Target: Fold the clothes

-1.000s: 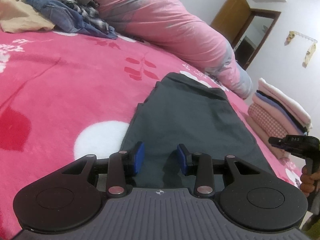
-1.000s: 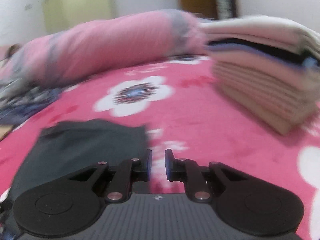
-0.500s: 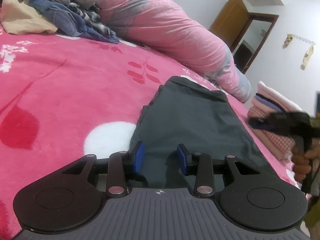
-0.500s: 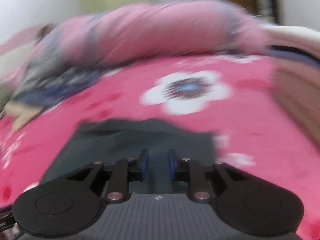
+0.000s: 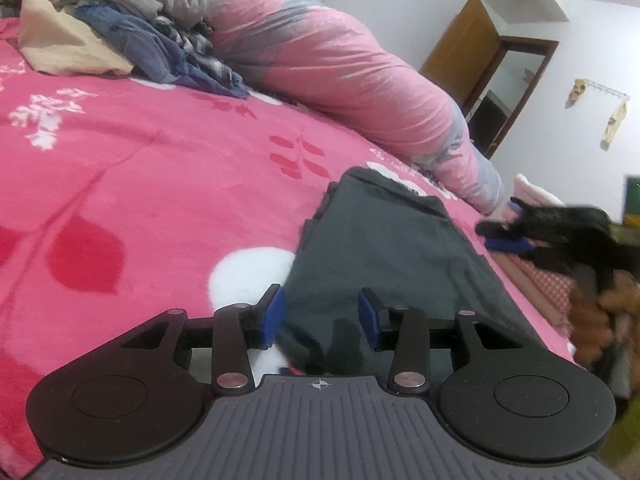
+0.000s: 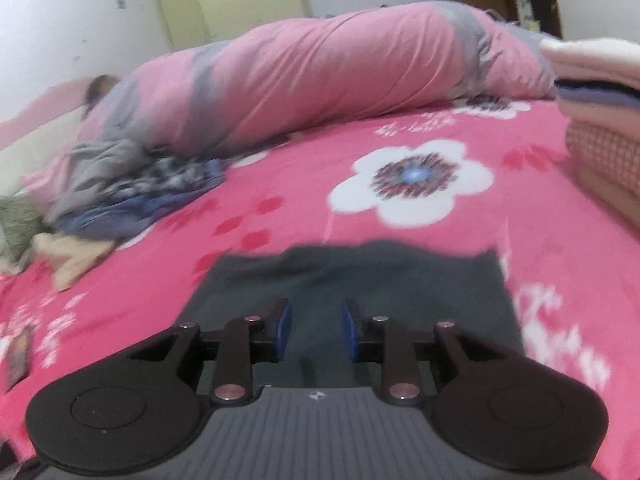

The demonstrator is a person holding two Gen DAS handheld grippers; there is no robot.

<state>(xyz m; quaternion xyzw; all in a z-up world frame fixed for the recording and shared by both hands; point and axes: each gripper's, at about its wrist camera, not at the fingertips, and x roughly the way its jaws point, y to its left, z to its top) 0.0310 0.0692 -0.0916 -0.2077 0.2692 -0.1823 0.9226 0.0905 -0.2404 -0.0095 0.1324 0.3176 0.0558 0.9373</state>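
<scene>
A: What's nearest?

B: The left gripper, its jaws apart and just widening, nothing pinched, over the near edge of the dark grey garment. The right gripper has been opening too, pads spread above the same cloth.

A: And the garment?

B: Flat on the pink floral bed. Beyond, a folded stack at right, loose clothes by the rolled quilt, though blur softens them.
</scene>
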